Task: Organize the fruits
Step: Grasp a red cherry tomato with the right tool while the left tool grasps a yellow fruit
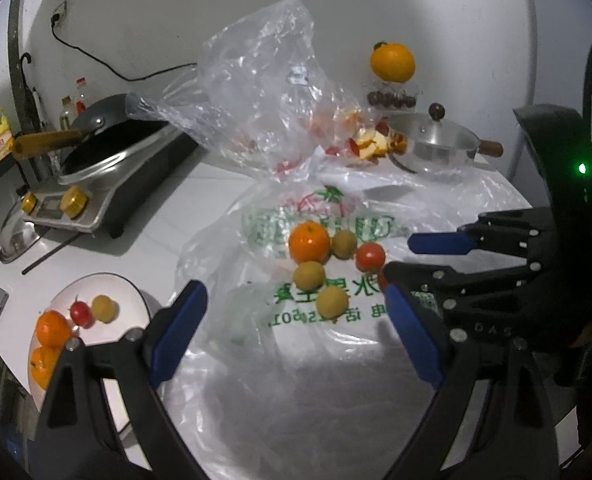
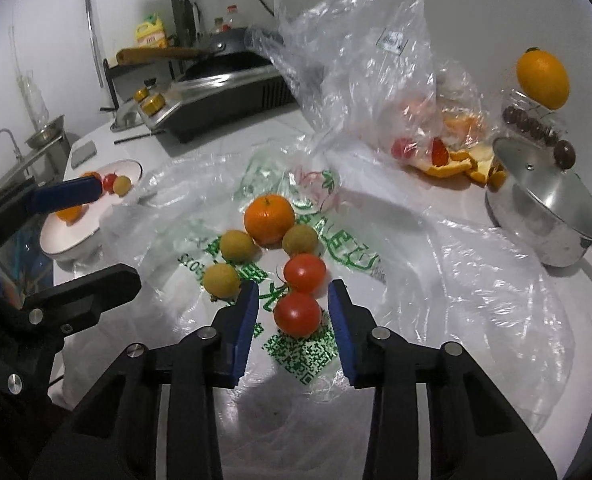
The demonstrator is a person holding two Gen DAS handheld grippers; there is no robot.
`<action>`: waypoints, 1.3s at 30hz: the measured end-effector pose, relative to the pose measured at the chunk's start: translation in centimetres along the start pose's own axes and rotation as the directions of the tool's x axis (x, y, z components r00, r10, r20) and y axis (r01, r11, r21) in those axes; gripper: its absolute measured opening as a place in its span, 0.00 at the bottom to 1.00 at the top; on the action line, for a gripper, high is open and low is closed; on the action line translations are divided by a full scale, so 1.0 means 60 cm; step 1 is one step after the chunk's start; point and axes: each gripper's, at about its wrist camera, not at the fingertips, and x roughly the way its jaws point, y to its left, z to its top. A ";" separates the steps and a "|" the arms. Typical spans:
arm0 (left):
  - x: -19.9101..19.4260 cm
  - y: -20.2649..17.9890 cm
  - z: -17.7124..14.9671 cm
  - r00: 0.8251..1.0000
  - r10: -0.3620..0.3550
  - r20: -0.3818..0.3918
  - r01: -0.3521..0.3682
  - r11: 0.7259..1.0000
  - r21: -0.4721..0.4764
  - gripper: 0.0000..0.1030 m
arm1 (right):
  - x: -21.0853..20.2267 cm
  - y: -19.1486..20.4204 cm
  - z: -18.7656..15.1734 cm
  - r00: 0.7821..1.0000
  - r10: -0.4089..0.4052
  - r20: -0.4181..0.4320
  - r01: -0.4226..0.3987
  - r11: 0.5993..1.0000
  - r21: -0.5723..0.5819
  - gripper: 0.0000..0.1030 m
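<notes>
On the printed plastic bag (image 2: 336,248) spread over the counter, the right gripper (image 2: 293,312) is straddling the nearer tomato (image 2: 297,314) with its fingers narrowed around it, a thin gap showing on each side, the pads not pressing yet. Farther along that bag a second tomato (image 2: 305,272) is sitting just behind the first, with an orange (image 2: 269,219) and three yellow-green fruits (image 2: 238,245) grouped beyond it. Left of the bag, the left gripper (image 1: 296,330) is hanging with fingers wide and empty, beside the white plate (image 1: 132,300) carrying fruit

left claw (image 1: 296,336): wide open | right claw (image 2: 294,312): narrowed, gripping nothing
</notes>
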 end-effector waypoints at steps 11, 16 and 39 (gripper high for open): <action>0.041 -0.017 -0.004 0.997 -0.029 -0.070 0.031 0.999 0.022 0.73 | 0.034 -0.013 -0.007 0.997 0.010 -0.070 -0.010 1.000 -0.001 0.37; 0.060 -0.029 -0.005 0.994 -0.038 -0.106 0.043 0.998 0.042 0.64 | 0.036 -0.012 -0.008 0.997 0.032 -0.073 -0.032 0.999 -0.003 0.30; 0.127 -0.044 -0.009 0.977 -0.077 -0.198 0.093 0.993 0.073 0.31 | 0.014 -0.046 -0.009 0.999 0.035 -0.013 -0.034 0.997 0.066 0.29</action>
